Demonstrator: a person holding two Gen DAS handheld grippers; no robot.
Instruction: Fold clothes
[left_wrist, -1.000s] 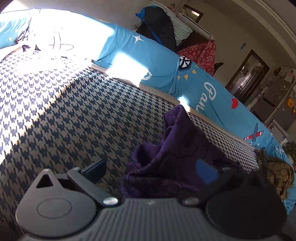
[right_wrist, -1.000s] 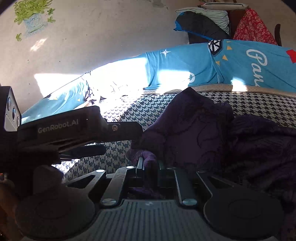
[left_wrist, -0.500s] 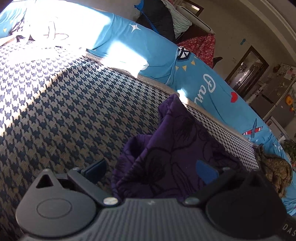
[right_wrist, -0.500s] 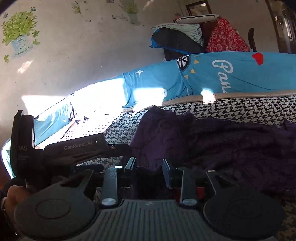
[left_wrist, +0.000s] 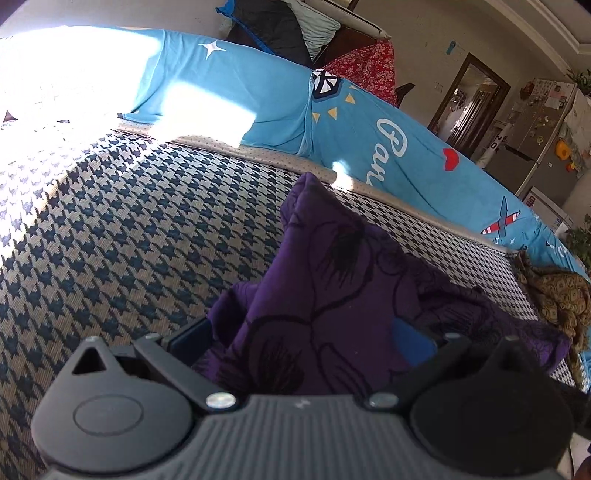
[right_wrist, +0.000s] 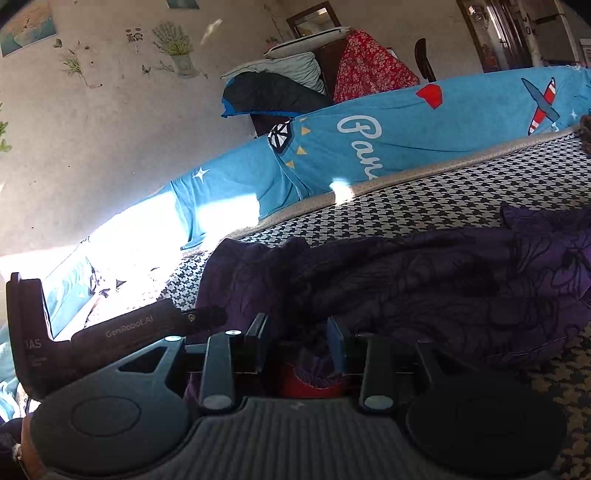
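Purple garment (right_wrist: 424, 280) lies crumpled on the houndstooth cover (left_wrist: 122, 229), long axis running from the right claw (right_wrist: 300, 341) out to its right. Right claw half-spread, cloth bunched between the fingers, not pinched. Left claw (left_wrist: 301, 339) spread wide around a raised fold peaking straight ahead.

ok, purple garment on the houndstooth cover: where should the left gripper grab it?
Judgement: take the raised fold of the purple garment between the open left gripper, approaching from the near side. That ridge stands up off the houndstooth cover; the rest lies flat and bunched.
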